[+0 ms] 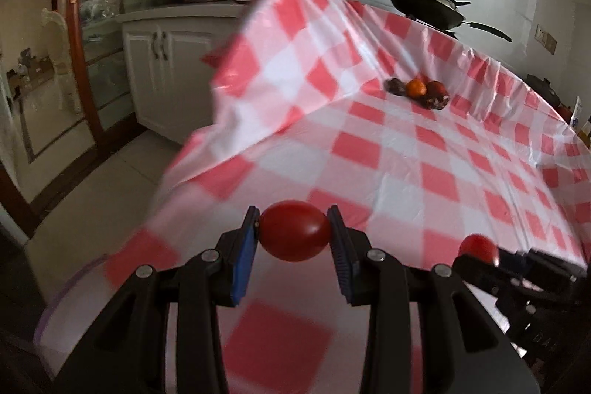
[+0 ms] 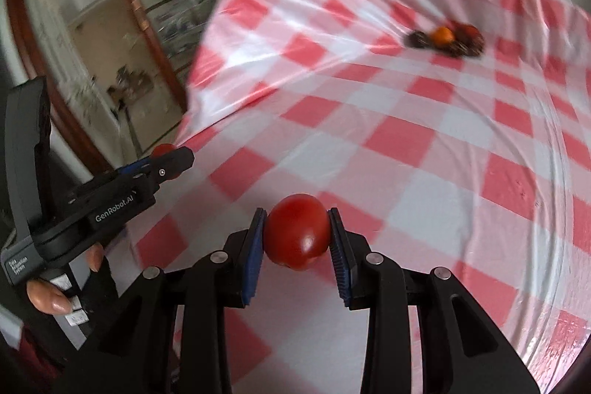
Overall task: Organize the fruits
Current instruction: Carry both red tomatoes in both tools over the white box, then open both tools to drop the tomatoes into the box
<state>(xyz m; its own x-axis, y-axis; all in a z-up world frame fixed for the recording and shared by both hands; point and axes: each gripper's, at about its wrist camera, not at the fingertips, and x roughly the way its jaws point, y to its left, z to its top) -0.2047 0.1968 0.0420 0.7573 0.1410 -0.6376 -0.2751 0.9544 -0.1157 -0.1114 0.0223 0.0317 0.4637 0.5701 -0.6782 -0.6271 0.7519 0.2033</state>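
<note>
Our left gripper [image 1: 293,233] is clamped on a glossy red oval tomato [image 1: 294,230]; our right gripper [image 2: 297,233] pinches a second round red tomato [image 2: 297,230]. Both hang over the red-and-white checked plastic tablecloth [image 1: 406,150]. Far across it sits a small pile of fruit with an orange [image 1: 416,88], probably the gathering spot; neither tomato is delivered yet.

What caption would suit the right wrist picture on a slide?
Right gripper clamps a red tomato above the checked tablecloth, the fruit pile ahead.
</note>
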